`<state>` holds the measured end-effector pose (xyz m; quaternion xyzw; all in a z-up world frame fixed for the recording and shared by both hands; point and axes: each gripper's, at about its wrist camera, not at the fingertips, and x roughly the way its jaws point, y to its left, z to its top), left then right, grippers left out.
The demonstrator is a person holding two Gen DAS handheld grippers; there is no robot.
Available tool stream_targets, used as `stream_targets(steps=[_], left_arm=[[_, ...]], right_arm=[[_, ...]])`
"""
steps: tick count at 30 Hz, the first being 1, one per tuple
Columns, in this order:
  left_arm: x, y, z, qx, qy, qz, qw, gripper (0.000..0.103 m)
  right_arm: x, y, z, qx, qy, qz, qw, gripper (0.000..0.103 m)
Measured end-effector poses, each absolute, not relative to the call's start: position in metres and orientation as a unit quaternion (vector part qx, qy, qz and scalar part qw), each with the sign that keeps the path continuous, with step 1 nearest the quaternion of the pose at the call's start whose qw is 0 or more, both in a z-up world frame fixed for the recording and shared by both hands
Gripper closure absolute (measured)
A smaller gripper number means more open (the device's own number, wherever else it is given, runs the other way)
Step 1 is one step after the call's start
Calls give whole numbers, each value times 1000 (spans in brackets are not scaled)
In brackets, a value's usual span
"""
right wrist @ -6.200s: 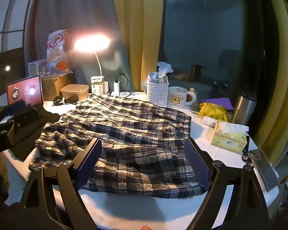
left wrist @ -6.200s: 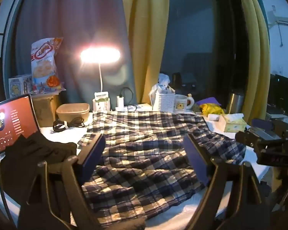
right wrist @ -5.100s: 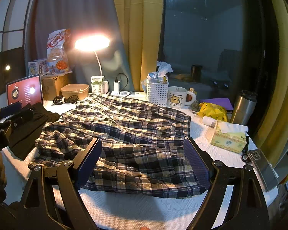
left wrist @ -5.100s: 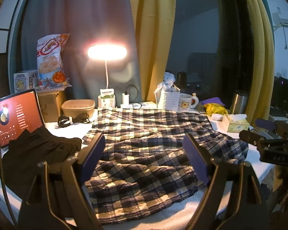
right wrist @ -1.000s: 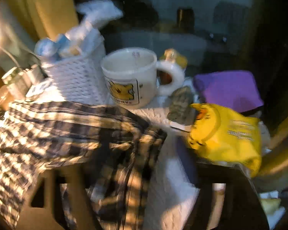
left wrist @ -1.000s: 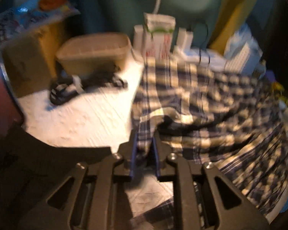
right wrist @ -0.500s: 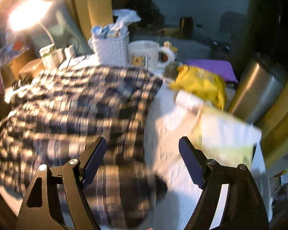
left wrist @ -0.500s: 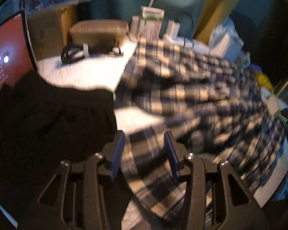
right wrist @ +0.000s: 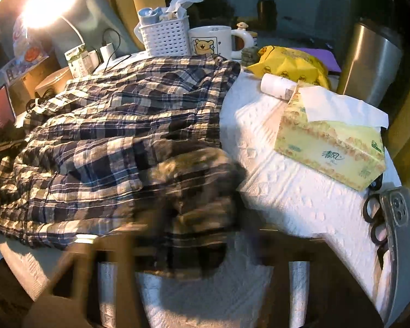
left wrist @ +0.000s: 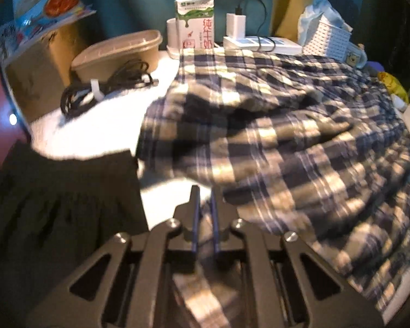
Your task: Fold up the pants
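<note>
The plaid pants lie bunched on the white table cover, with one layer folded toward the near side. They also show in the right wrist view. My left gripper has its jaws nearly together at the pants' near left edge; plaid cloth shows below the fingers, and I cannot tell if cloth is pinched. My right gripper is motion-blurred at the pants' near right corner, and its jaw state is unclear.
A black garment lies left of the pants. A brown tub, cable bundle, milk carton and white basket stand behind. A mug, tissue box, steel tumbler and phone sit right.
The left jaws have closed from open to nearly together at the pants' near left edge. The right gripper has dropped toward the near right corner and blurs; the far edge now lies folded toward me.
</note>
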<state>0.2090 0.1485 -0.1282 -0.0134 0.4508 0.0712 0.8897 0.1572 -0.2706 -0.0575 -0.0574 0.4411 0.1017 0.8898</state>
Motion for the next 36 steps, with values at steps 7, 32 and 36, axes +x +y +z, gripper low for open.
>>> stream_targets(steps=[7,32,36], left_arm=[[215,160,-100,-21,426,86,900,94],[4,50,-109,-64,445,-45,892,33],[7,38,-122,-39,458,-35,887,33]], right_arm=[[121,-257,-58,-105,447,115,881,83],[55,-250,-48,-83,391,95,912,32],[44,-251,-44,-85,384,89,915,26]])
